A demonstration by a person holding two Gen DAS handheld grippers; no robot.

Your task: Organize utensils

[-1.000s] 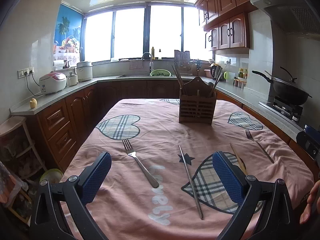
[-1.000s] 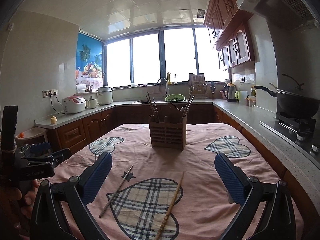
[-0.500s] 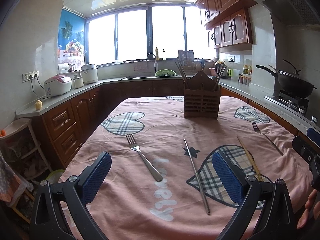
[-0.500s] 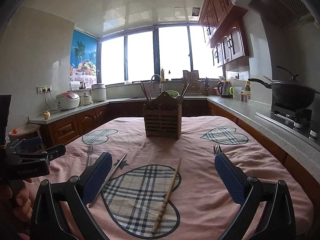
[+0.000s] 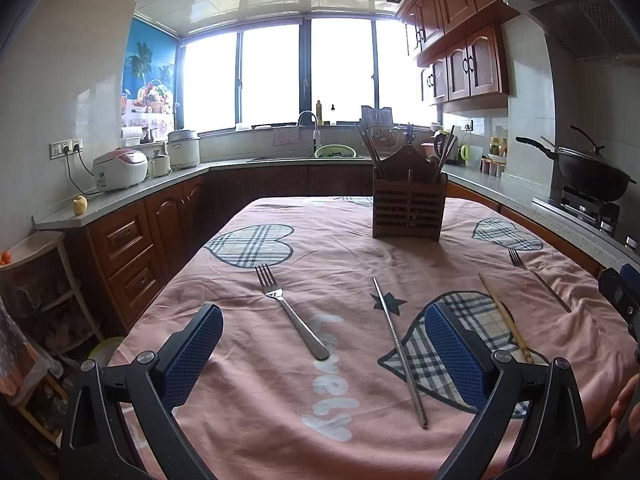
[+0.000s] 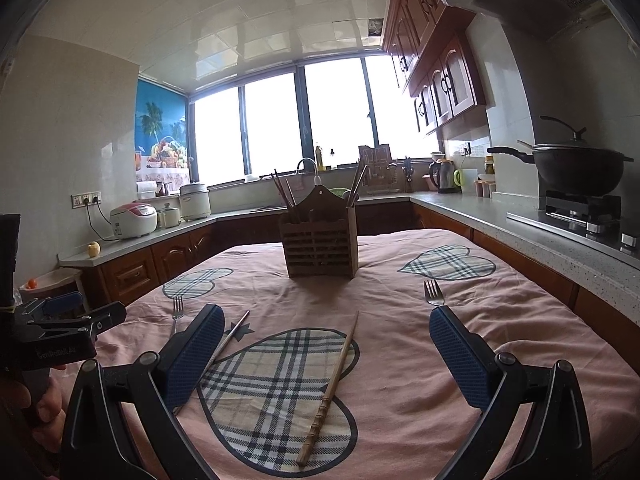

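Observation:
A wooden utensil holder [image 5: 408, 208] with several chopsticks in it stands at the far middle of the pink tablecloth; it also shows in the right wrist view [image 6: 319, 246]. A fork [image 5: 290, 312], a metal chopstick [image 5: 400, 352], a wooden chopstick [image 5: 506, 318] and a second fork [image 5: 538, 280] lie on the cloth. In the right wrist view the wooden chopstick [image 6: 330, 386] lies between my fingers, the metal chopstick [image 6: 230, 336] to its left, the forks at left [image 6: 176, 312] and right [image 6: 433, 294]. My left gripper [image 5: 322, 348] and right gripper [image 6: 326, 352] are open, empty, above the near edge.
Kitchen counters run round the table: rice cookers [image 5: 120, 168] at left, a sink [image 5: 312, 152] at the back, a wok on the stove [image 5: 592, 176] at right. A shelf rack [image 5: 36, 292] stands at the left. The left gripper shows in the right wrist view [image 6: 60, 332].
Both grippers have tilted down and drawn lower toward the table, so the utensils sit higher and closer in view. Nothing was grasped; jaws stay open.

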